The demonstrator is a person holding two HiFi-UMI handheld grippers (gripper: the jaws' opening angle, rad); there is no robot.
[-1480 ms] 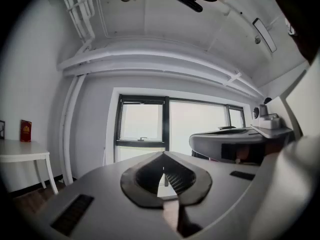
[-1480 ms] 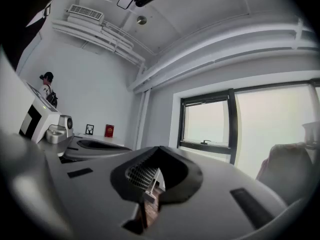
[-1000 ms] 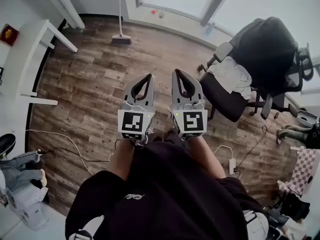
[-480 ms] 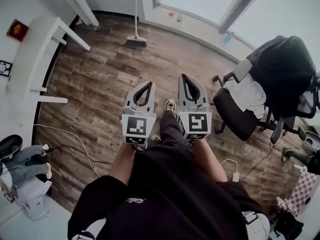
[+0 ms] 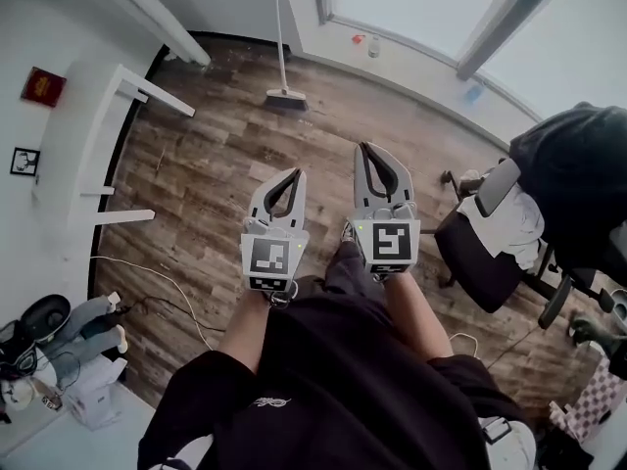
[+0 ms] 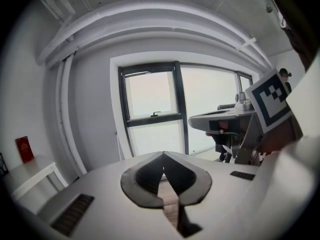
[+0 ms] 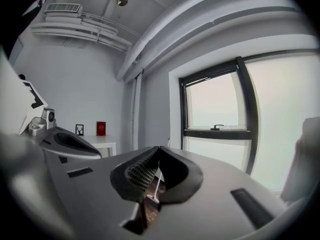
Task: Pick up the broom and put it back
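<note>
Nearer now, white-handled broom [image 5: 285,95] stands bristles down.

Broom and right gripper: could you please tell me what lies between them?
Only bare wooden floor separates the right gripper from the broom, as the head view shows.

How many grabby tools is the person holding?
2. The left tool and the right tool are held side by side in front of the person, over the wooden floor. Both are shut with nothing in them. No others show anywhere.
</note>
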